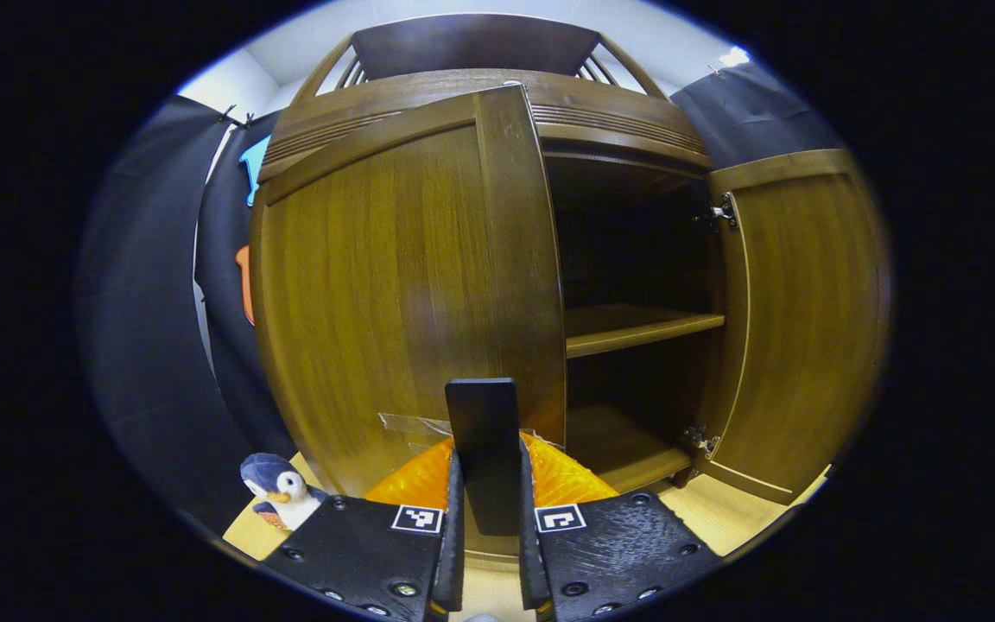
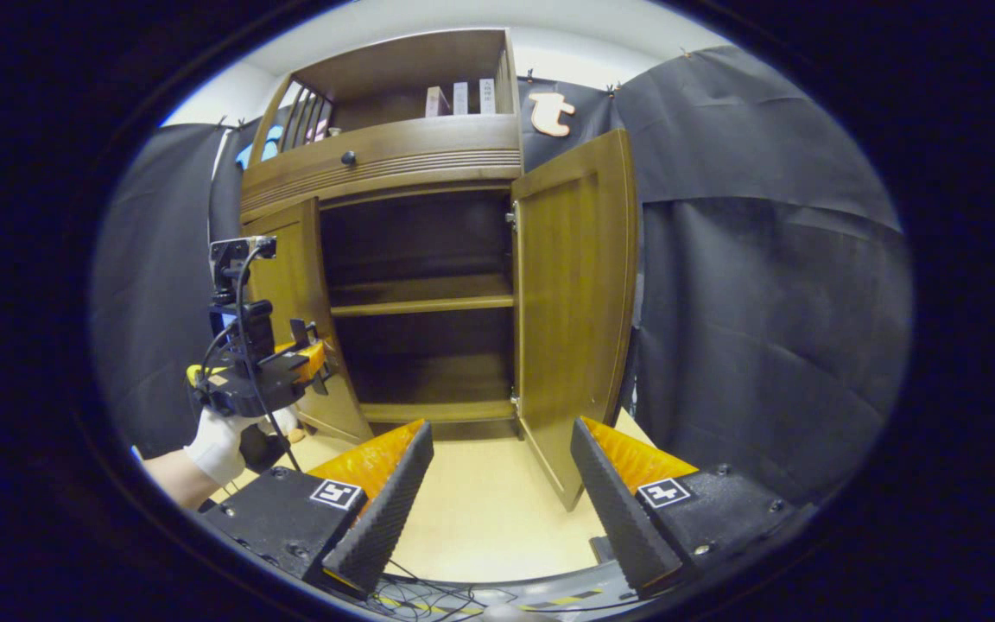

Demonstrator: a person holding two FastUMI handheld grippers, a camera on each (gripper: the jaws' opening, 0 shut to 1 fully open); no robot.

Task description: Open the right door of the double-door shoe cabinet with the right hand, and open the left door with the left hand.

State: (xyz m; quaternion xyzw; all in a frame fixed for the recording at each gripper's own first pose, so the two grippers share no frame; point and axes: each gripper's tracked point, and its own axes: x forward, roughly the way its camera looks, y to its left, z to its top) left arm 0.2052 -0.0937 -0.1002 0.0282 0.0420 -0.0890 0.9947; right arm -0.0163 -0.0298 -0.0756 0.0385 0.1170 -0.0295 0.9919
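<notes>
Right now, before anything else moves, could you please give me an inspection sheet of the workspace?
Surface: pale wooden floor, bare in front of the cabinet.
Job's things: shoe cabinet; right door swung wide open; left door partly open; shelf inside looks bare.
Clutter: penguin plush toy on the floor beside the left door.
Grippers: left gripper shut on the left door's black handle, gripper held by a gloved hand; right gripper open, holding nothing, back from the cabinet.
Cables: thin wires on the floor under the right gripper; a cable looping on the left gripper.
Surroundings: black cloth wall; books on the top shelf.
</notes>
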